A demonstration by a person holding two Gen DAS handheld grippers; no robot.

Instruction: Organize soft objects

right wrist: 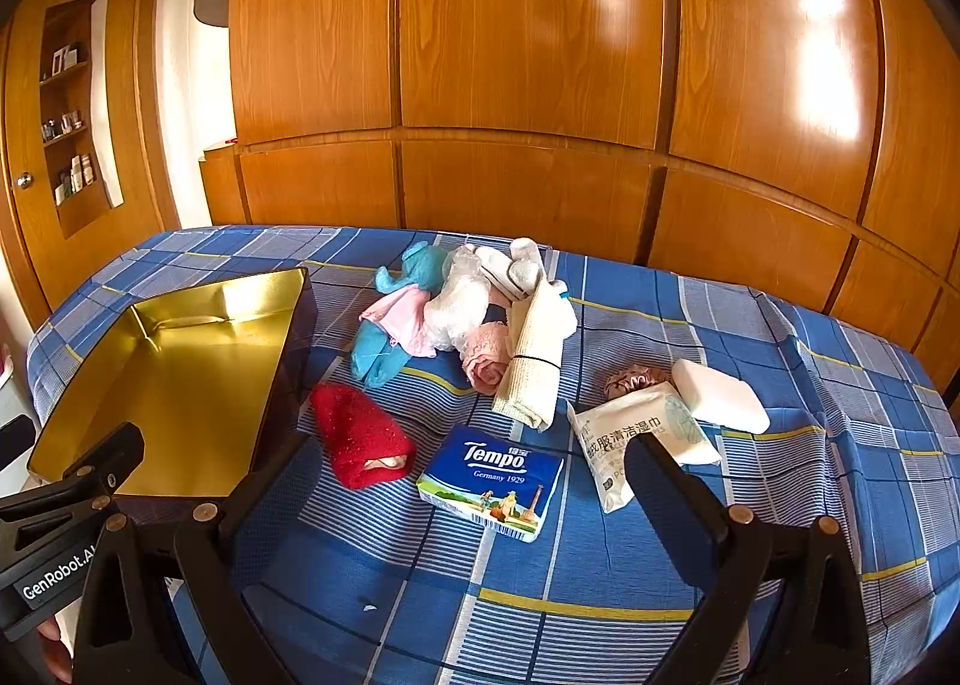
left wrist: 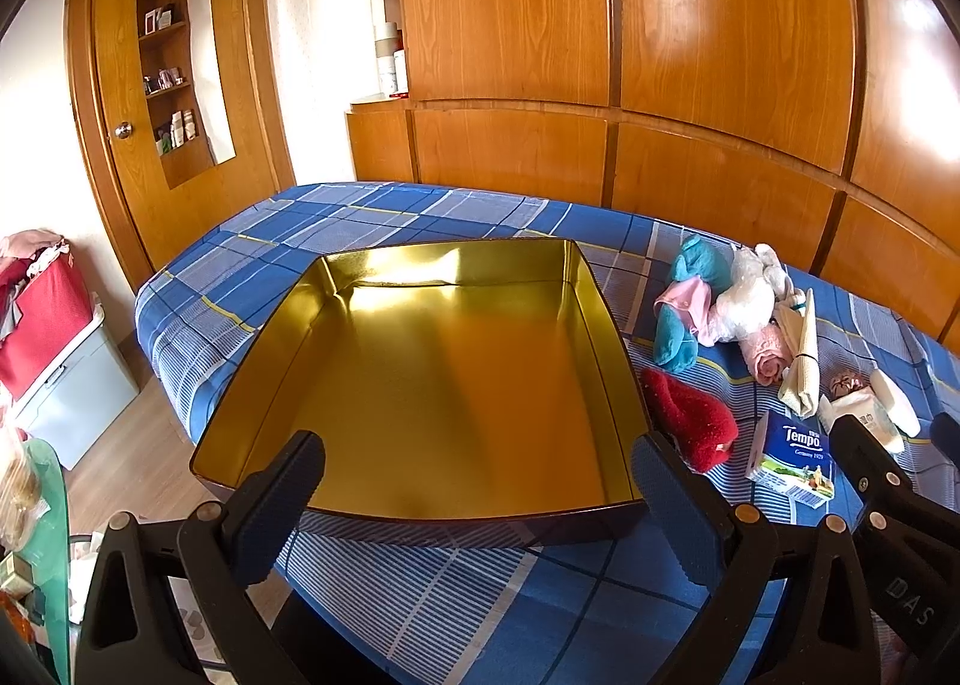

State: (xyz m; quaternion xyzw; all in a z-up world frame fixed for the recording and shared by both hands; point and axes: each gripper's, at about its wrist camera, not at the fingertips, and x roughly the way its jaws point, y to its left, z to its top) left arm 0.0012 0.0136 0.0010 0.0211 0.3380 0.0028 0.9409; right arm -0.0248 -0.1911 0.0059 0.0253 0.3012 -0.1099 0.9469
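A gold-lined tin box (left wrist: 288, 361) (right wrist: 66, 385) lies empty on the blue plaid bed. My left gripper (left wrist: 480, 499) hangs open at its near wall. My right gripper (right wrist: 468, 493) is open just short of a blue Tempo tissue pack (right wrist: 492, 481) (left wrist: 792, 460). A red sock (right wrist: 360, 436) (left wrist: 690, 415) lies beside the box. Behind sit a teal sock (right wrist: 378, 352) (left wrist: 675, 337), a pink cloth (right wrist: 399, 322), a clear plastic bundle (right wrist: 465, 304), a rolled pink towel (right wrist: 486, 355), a cream rolled cloth (right wrist: 537, 367), a wet-wipes pack (right wrist: 636, 436) and a white soap-like block (right wrist: 720, 394).
Wooden wardrobe panels (right wrist: 540, 85) rise right behind the bed. A door with inset shelves (left wrist: 174, 73) stands at the left. A red bag on a white storage box (left wrist: 66, 361) sits on the floor left of the bed. A glass table edge (left wrist: 48, 535) is near my left gripper.
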